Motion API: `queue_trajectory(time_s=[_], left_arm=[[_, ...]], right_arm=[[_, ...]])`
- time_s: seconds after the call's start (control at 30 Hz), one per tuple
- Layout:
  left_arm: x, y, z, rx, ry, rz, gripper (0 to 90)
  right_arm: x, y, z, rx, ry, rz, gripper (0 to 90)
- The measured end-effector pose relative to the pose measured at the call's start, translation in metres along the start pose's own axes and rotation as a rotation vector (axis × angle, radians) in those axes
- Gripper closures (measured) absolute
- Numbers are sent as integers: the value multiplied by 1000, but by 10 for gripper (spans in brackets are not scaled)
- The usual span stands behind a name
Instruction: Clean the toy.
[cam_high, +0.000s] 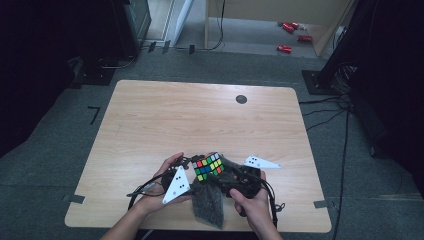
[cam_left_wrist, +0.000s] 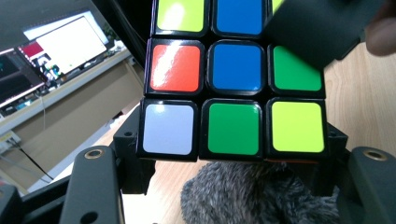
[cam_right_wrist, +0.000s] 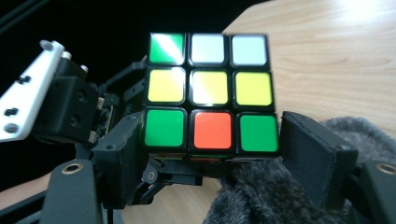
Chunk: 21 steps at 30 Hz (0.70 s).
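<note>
A Rubik's cube (cam_high: 208, 166) is held up over the near part of the wooden table (cam_high: 200, 120), between both hand-held grippers. My left gripper (cam_high: 195, 171) is shut on it: in the left gripper view its pads (cam_left_wrist: 127, 156) press the sides of the cube's (cam_left_wrist: 233, 93) bottom row. My right gripper (cam_high: 227, 174) comes from the other side. In the right gripper view its jaws flank the lowest row of the cube (cam_right_wrist: 210, 93), with a thin gap at the right pad (cam_right_wrist: 310, 156), so it stands open. The right gripper's jaw covers the cube's top right corner in the left gripper view.
A grey fuzzy cloth (cam_high: 207, 204) lies under the cube near the table's front edge. A small black disc (cam_high: 241, 99) is set in the far part of the tabletop. Cables (cam_high: 345, 130) run along the floor on the right, and red objects (cam_high: 290, 27) lie far back.
</note>
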<state>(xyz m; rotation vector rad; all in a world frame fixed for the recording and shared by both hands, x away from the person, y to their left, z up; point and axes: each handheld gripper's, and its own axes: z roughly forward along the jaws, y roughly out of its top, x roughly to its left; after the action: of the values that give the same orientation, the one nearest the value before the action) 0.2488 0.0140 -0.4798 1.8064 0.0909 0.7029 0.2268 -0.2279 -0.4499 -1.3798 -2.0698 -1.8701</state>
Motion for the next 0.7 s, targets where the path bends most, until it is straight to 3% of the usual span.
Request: queue_trajectory(time_s=[0.1, 0.23, 0.37, 0.4, 0.43, 0.5, 0.57, 0.7], left_arm=[[7, -3, -2, 29, 12, -46, 346], [20, -10, -8, 66, 46, -103, 346], [34, -16, -17, 75, 55, -180, 346], [38, -17, -19, 74, 51, -211, 346], [40, -17, -20, 75, 50, -230, 346], [45, -17, -23, 90, 50, -265, 346], [48, -15, -24, 137, 48, -283, 346], [50, -14, -25, 159, 43, -330, 346]], right_arm=[[-2, 3, -8, -45, -7, -24, 263], [-8, 4, -17, -93, -67, -47, 283], [-12, -1, -14, -62, -108, -89, 273], [-12, -3, -12, -52, -119, -120, 256], [-11, -7, -9, -41, -133, -185, 215], [-8, -12, -3, -19, -162, -248, 191], [-5, -17, 3, 22, -163, -253, 155], [1, -25, 20, 94, -219, -304, 136]])
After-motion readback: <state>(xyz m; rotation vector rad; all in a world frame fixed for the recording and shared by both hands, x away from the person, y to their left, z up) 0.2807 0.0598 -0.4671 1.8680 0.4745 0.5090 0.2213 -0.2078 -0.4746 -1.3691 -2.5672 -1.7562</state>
